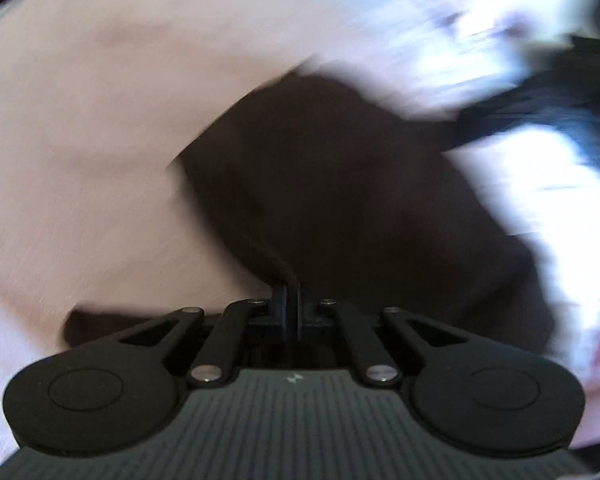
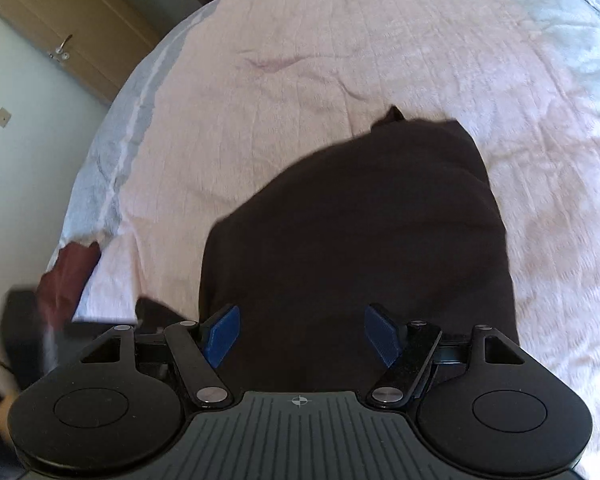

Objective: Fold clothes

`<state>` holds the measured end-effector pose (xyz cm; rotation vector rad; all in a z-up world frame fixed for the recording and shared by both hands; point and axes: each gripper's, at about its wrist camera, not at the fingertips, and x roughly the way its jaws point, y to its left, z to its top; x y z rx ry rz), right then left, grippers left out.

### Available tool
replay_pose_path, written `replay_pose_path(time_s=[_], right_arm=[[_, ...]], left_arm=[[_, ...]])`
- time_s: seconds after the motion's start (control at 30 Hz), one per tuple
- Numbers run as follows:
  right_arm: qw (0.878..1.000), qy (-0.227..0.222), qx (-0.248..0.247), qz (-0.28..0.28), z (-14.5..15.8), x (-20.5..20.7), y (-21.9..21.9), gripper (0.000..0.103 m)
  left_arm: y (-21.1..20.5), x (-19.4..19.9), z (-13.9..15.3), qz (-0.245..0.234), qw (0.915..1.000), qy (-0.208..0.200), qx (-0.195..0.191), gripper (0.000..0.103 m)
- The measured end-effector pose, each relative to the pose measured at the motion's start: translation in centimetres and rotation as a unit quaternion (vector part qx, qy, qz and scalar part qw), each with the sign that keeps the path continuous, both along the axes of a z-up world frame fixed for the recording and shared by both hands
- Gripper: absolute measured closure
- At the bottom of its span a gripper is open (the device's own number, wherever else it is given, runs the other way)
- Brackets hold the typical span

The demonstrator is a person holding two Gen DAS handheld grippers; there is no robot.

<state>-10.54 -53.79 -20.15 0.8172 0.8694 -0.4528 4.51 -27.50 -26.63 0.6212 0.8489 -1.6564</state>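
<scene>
We find the pink bedspread [image 2: 340, 40] bare and passable around the dark garment [image 2: 360, 248], with a wooden door [image 2: 60, 24] standing off past its edge

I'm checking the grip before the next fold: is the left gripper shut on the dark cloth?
Shut on it. The left gripper has its fingers together, and an edge of the dark brown garment runs up from between them.

A dark brown garment [image 2: 356, 240] was seen at the centre on a pale pink bedspread [image 2: 340, 40]. Blue pads [image 2: 222, 334] were shown on the black right gripper [image 2: 302, 334]; a tan wooden door [image 2: 60, 20] was seen upper left.
</scene>
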Motion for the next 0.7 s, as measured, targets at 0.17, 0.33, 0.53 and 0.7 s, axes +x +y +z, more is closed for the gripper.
replay_pose_path(time_s=[0.17,0.33,0.53,0.7], right_arm=[[1.000,-0.028,0.008,0.000,1.6,3.0,-1.8,0.001],[0.992,0.077,0.036,0.090,-0.3,6.1,-0.7,0.005],[0.990,0.130,0.002,0.055,-0.8,-2.3,-2.5,0.103],[0.983,0.180,-0.013,-0.038,0.4,-16.5,-4.9,0.103]], left_arm=[[3.2,-7.0,5.4,-0.136,0.9869,0.020,-0.085,0.102],[3.9,-11.8,7.1,-0.185,0.9754,0.044,-0.111,0.102],[2.4,-15.3,7.4,-0.216,0.9687,0.066,-0.103,0.102],[1.9,-22.0,9.0,-0.281,0.9511,0.076,-0.104,0.102]])
